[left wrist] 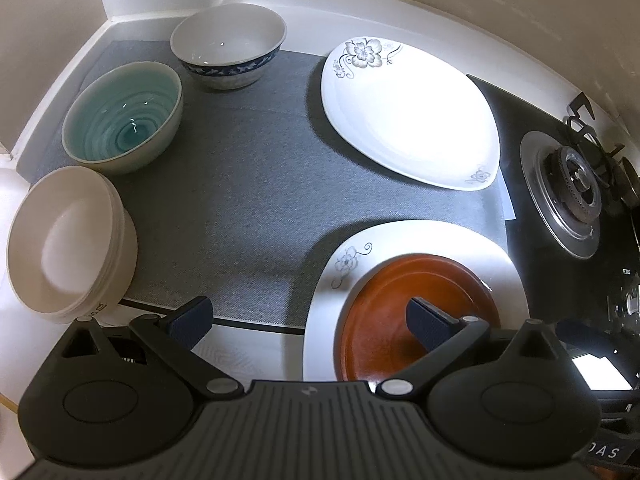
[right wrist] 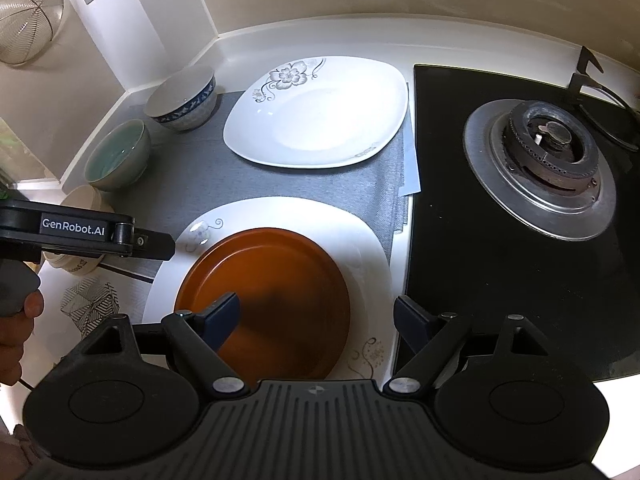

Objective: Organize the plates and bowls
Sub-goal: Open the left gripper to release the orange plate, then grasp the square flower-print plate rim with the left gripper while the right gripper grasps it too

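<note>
1. Right gripper (right wrist: 316,314), low in its frame, hangs with jaws wide and empty over the brown plate (right wrist: 266,300); the left gripper (left wrist: 310,320) is likewise wide and empty.
2. The brown plate lies on the near floral plate (right wrist: 368,248), lower centre.
3. Stacking looks underway; next probably grasping the far floral plate (right wrist: 320,120), upper centre, by its rim.
4. Only the left view shows the white bowls (left wrist: 68,240), teal bowl (left wrist: 122,116) and blue-patterned bowl (left wrist: 230,44) clearly; only the right shows the strainer (right wrist: 28,20).

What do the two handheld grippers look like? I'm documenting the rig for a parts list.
Both are matte black plastic. The left gripper and right gripper each have a ribbed grey-black centre plate with a small round emblem, two rounded housings, silver pivot pins and dark blue textured pads on the jaws. Seen from the right wrist view, the left one's side bears white "GenRobot.AI" lettering.
</note>
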